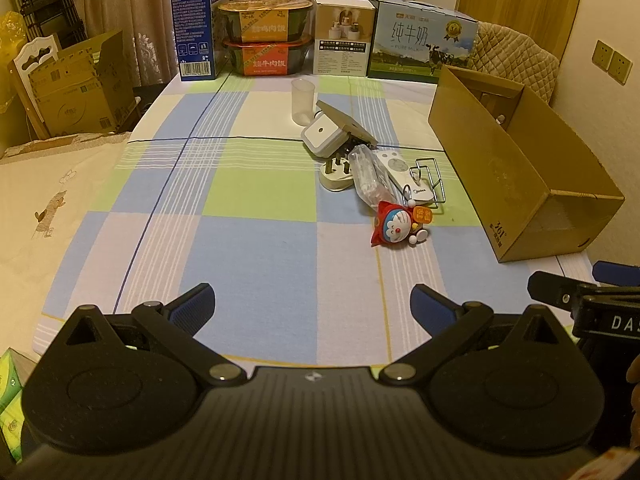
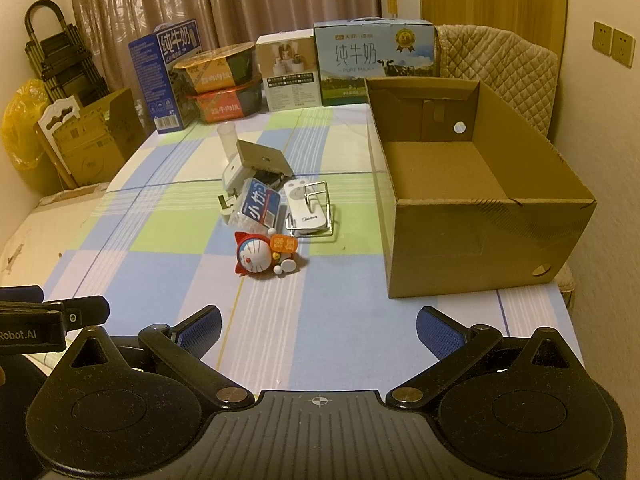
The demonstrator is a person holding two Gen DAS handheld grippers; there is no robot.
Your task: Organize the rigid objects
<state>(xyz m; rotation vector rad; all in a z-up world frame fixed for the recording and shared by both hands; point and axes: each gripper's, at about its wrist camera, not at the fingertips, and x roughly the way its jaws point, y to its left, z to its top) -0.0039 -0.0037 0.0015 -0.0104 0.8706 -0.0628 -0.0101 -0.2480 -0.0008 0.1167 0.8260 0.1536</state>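
A pile of small rigid objects lies mid-table: a Doraemon figure, a white remote under a wire holder, a clear plastic box with a blue label, a white plug, a white adapter, a grey plate and a translucent cup. An open, empty cardboard box stands to their right. My left gripper and right gripper are open and empty, near the front edge, well short of the pile.
Milk cartons, stacked food bowls and a white product box line the table's far edge. The right gripper shows at the left view's right edge. A chair stands behind the box.
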